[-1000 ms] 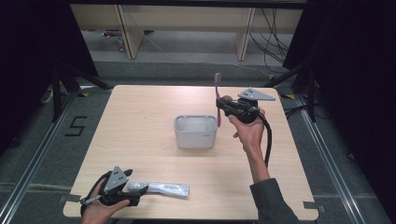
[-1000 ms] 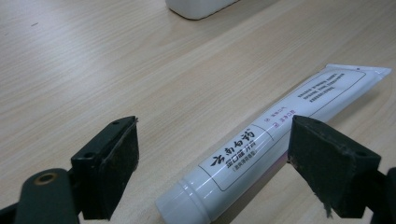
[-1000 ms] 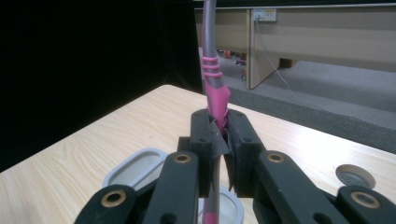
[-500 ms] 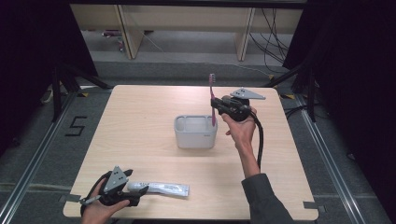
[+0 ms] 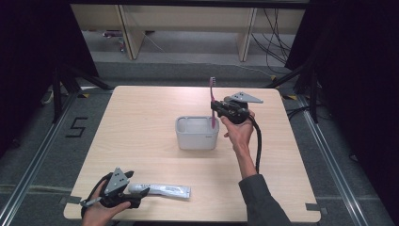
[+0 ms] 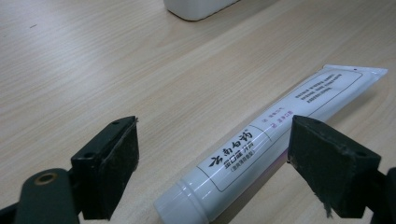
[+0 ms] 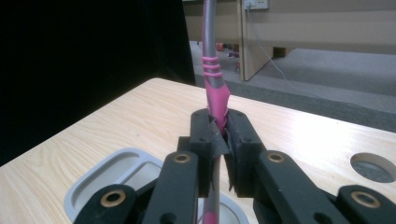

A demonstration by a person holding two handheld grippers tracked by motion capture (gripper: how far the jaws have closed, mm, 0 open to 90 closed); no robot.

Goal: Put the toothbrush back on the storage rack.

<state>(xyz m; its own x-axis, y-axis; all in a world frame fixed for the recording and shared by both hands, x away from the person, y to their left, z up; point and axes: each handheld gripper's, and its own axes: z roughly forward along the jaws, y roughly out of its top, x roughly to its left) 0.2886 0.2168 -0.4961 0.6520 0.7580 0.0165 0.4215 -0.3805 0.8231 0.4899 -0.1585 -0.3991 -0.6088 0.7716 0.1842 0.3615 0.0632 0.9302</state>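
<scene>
Right tongs [image 5: 217,111] clamp pink toothbrush [image 5: 212,101] upright, handle directly above grey holder [image 5: 197,133], ready to drop in; left tongs [image 6: 219,163] open astride toothpaste tube [image 6: 261,151].

On the white toothpaste tube [image 6: 261,154], which lies on the wooden table [image 6: 116,70], there is a framed label with four large Chinese characters, 云南白药, and below them one smaller line that is too small to read. Further along the same tube there are more lines of small print in dark and pink letters, and I cannot read them. On the grey floor [image 5: 42,155] at the left of the table a dark number 5 [image 5: 77,127] is marked.
</scene>
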